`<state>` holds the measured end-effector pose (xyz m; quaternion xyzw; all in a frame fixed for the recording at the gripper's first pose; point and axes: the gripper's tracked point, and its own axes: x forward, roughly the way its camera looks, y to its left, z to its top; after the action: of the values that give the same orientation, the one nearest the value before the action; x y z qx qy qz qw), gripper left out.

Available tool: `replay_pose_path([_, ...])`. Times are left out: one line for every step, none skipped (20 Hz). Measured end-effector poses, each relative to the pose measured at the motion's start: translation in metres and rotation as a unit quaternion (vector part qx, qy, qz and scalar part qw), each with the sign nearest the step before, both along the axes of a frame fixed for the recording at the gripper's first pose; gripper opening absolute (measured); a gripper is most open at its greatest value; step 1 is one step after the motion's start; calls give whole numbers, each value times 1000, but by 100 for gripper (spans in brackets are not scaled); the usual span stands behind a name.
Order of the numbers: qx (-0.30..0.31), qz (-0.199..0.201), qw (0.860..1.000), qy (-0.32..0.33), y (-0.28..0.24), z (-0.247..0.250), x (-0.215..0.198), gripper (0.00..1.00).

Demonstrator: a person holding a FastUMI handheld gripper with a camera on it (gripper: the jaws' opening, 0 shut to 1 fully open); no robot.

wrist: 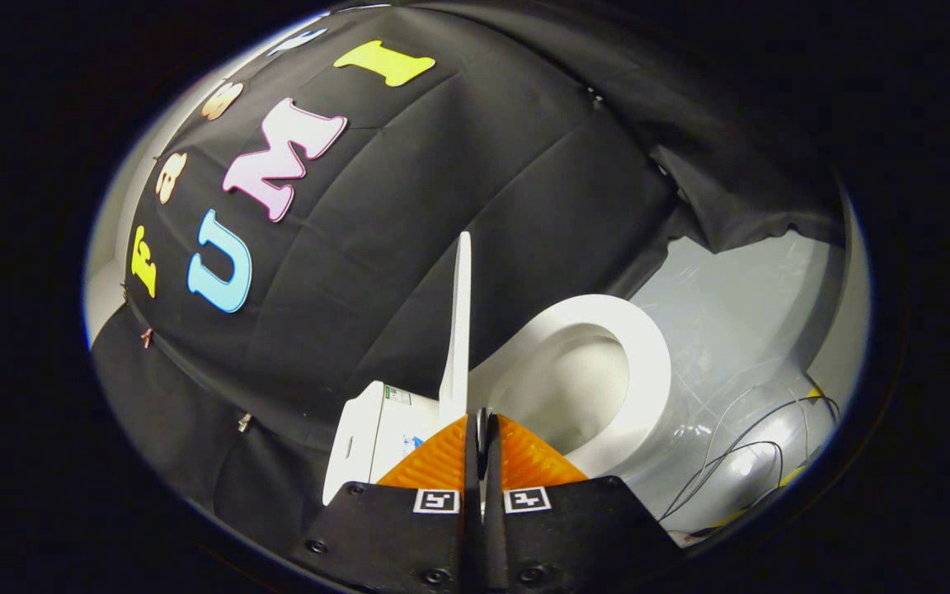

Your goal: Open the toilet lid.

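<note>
Gripper view: lid [460,322] stands upright over the seat [648,363]; gripper [482,433] pinched on its edge. Let go early, it may slam down.

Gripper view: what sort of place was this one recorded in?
Probably a mock bathroom inside a recording booth, not a real one. A white toilet with its lid raised upright stands before a black cloth wall, loose cables lie on the floor, and the gripper is closed just before the lid.

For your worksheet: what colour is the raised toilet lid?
White; the toilet lid shows best in the gripper view.
</note>
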<state>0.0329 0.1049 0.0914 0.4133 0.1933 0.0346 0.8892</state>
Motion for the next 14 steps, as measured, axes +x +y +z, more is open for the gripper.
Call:
replay_pose_path([-8,-1,1000,1,6,7,0,5])
replay_pose_path([-17,-4,1000,-1,11,14,0,5])
replay_pose_path([-29,-3,1000,-1,18,20,0,5])
replay_pose_path([-41,-4,999,0,24,25,-2,5])
replay_pose_path([-54,-4,999,1,30,31,-2,5])
replay_pose_path([-67,-3,998,0,36,36,-1,5])
replay_pose_path([-81,-2,997,-2,42,43,-2,5])
replay_pose_path([-94,-3,996,-4,48,48,-3,5])
replay_pose_path([-107,-4,994,-6,54,54,-3,5])
replay_pose_path([-119,-7,993,-5,61,60,-3,5])
replay_pose_path([-130,-11,991,-5,67,64,-3,5])
replay_pose_path([-142,-15,990,-5,74,68,-5,5])
replay_pose_path([-158,-16,987,-8,81,72,-5,5])
replay_pose_path([-173,-14,985,-12,91,78,-8,5])
